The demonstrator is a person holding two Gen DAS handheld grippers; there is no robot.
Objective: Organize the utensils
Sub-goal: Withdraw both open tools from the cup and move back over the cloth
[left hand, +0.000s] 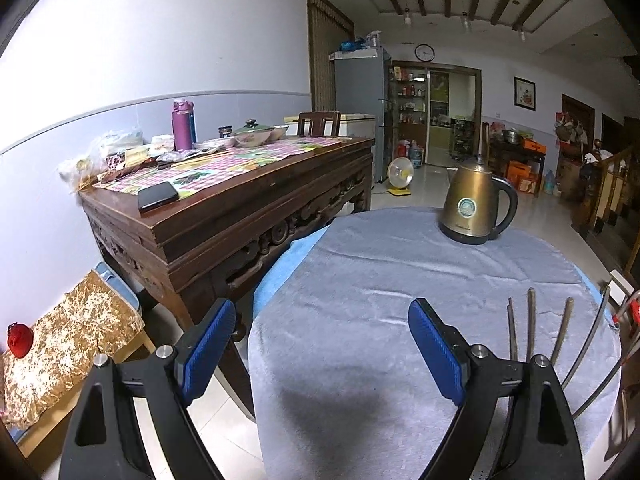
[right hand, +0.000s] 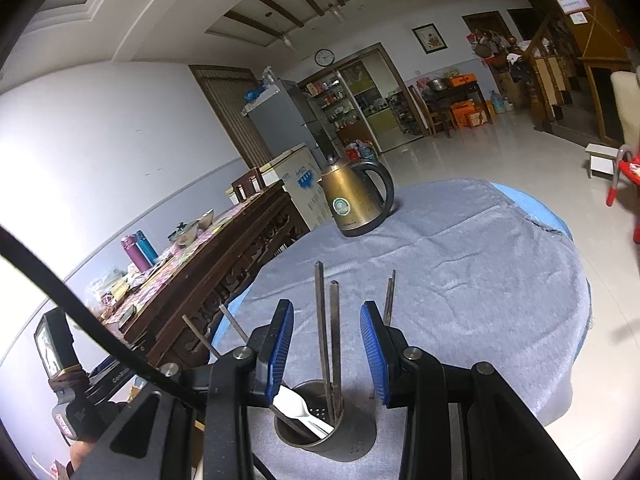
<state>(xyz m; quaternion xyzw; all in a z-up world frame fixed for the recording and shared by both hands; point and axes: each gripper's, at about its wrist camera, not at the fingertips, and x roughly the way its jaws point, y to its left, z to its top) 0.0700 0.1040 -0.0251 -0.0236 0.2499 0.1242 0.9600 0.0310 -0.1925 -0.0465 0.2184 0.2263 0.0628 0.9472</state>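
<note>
Chopsticks [right hand: 334, 332] and a white spoon [right hand: 298, 406] are kept upright in the metal holder [right hand: 326, 436] at lower centre; the right gripper [right hand: 326, 348] is held part-spread around them without pinching, the left gripper [left hand: 320, 344] spread wide over bare tabletop [left hand: 360, 280].

I saw dim, bluish indoor light from ceiling lamps [left hand: 407, 18] in both views. A soft dark shadow [left hand: 332, 404] lay on the cloth-covered surface [left hand: 400, 272]. The pale wall [right hand: 100, 128] glared white, fisheye bending curved the black-cornered edges, and focus stayed fairly sharp.
</note>
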